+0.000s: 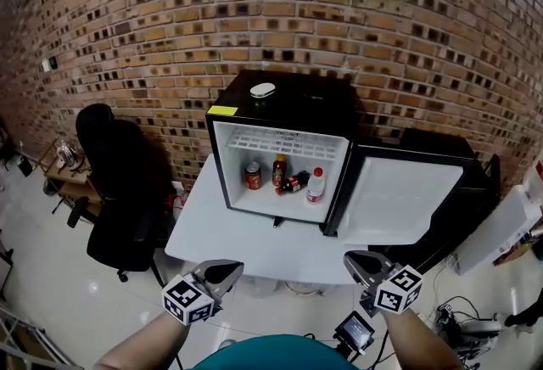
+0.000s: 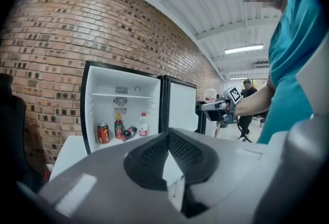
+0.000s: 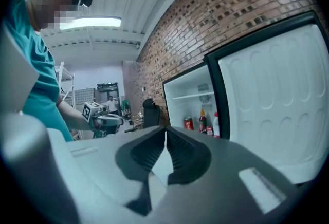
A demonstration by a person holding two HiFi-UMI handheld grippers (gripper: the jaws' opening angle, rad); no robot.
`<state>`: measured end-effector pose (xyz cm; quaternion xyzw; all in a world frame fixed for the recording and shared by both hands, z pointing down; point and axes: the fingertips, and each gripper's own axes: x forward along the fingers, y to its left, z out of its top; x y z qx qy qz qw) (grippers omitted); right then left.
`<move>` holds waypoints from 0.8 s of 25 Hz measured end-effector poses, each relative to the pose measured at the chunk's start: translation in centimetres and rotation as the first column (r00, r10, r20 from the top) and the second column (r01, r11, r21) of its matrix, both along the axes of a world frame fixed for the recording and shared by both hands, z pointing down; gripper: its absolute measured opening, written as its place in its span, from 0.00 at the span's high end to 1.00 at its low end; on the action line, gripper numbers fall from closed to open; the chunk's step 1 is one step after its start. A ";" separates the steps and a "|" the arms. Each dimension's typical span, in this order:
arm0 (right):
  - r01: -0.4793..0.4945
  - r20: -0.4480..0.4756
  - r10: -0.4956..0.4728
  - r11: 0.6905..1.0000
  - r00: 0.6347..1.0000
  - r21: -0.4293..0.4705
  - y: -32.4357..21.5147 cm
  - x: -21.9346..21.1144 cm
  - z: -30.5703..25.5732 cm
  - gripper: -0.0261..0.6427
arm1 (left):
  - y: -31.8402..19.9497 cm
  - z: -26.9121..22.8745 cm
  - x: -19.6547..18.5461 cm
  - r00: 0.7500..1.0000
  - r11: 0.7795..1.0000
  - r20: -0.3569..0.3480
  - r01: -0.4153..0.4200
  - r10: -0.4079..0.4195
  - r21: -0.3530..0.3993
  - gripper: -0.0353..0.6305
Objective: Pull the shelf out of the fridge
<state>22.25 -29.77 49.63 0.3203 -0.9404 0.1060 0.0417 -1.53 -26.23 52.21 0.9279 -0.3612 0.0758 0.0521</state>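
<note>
The fridge [image 1: 280,118] is a compact black cabinet with a smooth white liner. It stands on a flat white table [image 1: 212,232] against a rough brick wall [image 1: 356,12]. Its door [image 1: 399,199] hangs wide open toward the right of the frame, with the moulded white inner panel facing forward. The shelf [image 1: 284,141], a white wire grid, sits level in the upper part of the compartment and spans it from side wall to side wall. On the compartment floor below it stand a red can [image 1: 253,176], an upright sauce bottle [image 1: 279,170] and a red-capped pale bottle [image 1: 316,186], with a dark bottle [image 1: 294,182] lying on its side between the latter two. A bare strip of tabletop runs from the fridge front to the near table edge. A black padded chair [image 1: 119,182] stands just beside the table's left edge. The left gripper [image 1: 227,269] and right gripper [image 1: 356,261] are held low in the frame, at the near table edge, well apart from the fridge and from each other. In each gripper view the ribbed black pads meet at the tips; both claws are closed together with nothing between them.
</note>
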 end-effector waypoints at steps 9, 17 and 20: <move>-0.065 -0.035 0.064 0.998 0.997 -0.012 -3.8 -2.1 0.5 0.94 | -9.2 -1.7 -1.2 0.991 0.990 0.107 -0.086 0.074 0.112 0.95; -0.169 -0.024 0.168 0.984 0.986 -0.051 -7.4 -4.4 1.2 0.94 | -16.9 -3.0 -0.8 0.941 0.941 0.301 -0.232 0.153 0.245 0.79; -0.169 -0.034 0.167 0.984 0.985 -0.062 -8.3 -5.7 1.7 0.94 | -19.8 -2.9 0.0 0.906 0.919 0.404 -0.257 0.122 0.300 0.68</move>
